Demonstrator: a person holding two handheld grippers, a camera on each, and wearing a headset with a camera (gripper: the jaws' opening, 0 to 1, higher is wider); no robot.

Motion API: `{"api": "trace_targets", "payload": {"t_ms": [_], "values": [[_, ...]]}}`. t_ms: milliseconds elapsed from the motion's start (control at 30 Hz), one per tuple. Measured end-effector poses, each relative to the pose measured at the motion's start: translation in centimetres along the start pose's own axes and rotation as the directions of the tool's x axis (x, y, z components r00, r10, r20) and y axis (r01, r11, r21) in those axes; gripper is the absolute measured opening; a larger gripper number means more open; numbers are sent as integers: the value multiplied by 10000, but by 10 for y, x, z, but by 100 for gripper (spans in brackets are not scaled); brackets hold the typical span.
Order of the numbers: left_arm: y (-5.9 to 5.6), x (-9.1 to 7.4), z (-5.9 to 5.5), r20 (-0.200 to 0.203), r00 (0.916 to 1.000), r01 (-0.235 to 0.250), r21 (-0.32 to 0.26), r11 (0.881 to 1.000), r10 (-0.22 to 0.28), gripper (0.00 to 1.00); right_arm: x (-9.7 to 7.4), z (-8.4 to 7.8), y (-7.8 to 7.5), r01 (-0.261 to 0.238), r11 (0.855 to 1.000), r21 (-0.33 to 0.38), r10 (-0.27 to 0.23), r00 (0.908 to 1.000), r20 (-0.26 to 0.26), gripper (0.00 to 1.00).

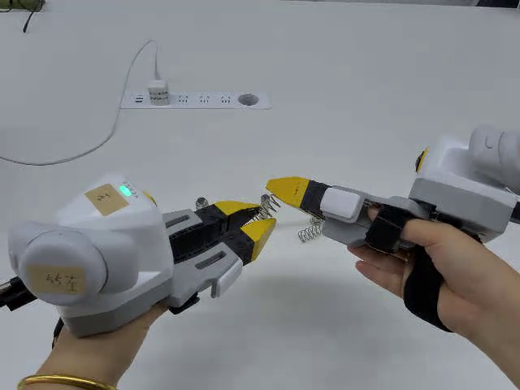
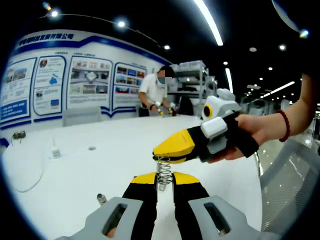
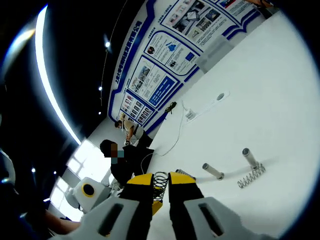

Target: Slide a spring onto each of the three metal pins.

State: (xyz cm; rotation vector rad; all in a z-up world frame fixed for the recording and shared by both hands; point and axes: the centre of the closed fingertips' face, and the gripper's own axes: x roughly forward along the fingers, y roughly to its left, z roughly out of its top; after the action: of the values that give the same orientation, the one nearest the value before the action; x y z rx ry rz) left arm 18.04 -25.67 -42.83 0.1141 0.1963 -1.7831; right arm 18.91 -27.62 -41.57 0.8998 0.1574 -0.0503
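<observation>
A coiled silver metal spring (image 2: 164,172) stands upright between the yellow, black-backed tips of the left gripper (image 2: 164,179). The jaws are drawn in to a narrow slot and clamp the spring's lower coils. Whether a pin sits inside the coil cannot be told.

At the spring's 12 o'clock, the yellow tip of the right gripper (image 2: 167,150) touches its top end, reaching in from 3 o'clock in a person's hand. That gripper's jaws are nearly together. In the right gripper view the coil sits at the slot between them, but whether they pinch it cannot be told.

In the head view the two grippers meet nose to nose at centre, above a white table (image 1: 366,81). A second silver spring (image 1: 310,230) lies loose on the table at 4 o'clock of the held one, just under the right gripper. A short silver metal pin (image 1: 201,201) shows at 9 o'clock, just beyond the left gripper.

In the right gripper view, two more pins (image 3: 212,171) (image 3: 250,158) sit near each other on the table, with the loose spring just beside the farther one.

At 11 o'clock, well apart, a white power strip (image 1: 195,100) holds a white plug-in charger (image 1: 158,89).
</observation>
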Motion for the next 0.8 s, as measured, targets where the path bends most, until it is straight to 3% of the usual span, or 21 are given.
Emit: {"api": "trace_targets", "payload": {"t_ms": [167,367,600,767,800], "values": [[-3,1,0,-118,9999,55,108,9999,-54,13,1,-2,1,46,9993,-379,-50,10000,-86,11],[-2,3,-10,-621,9981,49,-92,9999,-54,22,2,-1,2,178,9939,-1092,-198,9997,-173,11],[-1,-2,-23,-1089,9940,-34,2,10000,34,28,3,1,0,465,9719,-2306,-529,9984,-215,11],[-1,-4,-27,-1284,9916,-117,126,9999,132,32,7,4,-2,519,9483,-3130,-631,9977,-257,11],[-2,-5,-29,-1346,9908,-109,172,9998,131,32,8,7,-3,552,9352,-3498,-671,9975,-219,11]]}}
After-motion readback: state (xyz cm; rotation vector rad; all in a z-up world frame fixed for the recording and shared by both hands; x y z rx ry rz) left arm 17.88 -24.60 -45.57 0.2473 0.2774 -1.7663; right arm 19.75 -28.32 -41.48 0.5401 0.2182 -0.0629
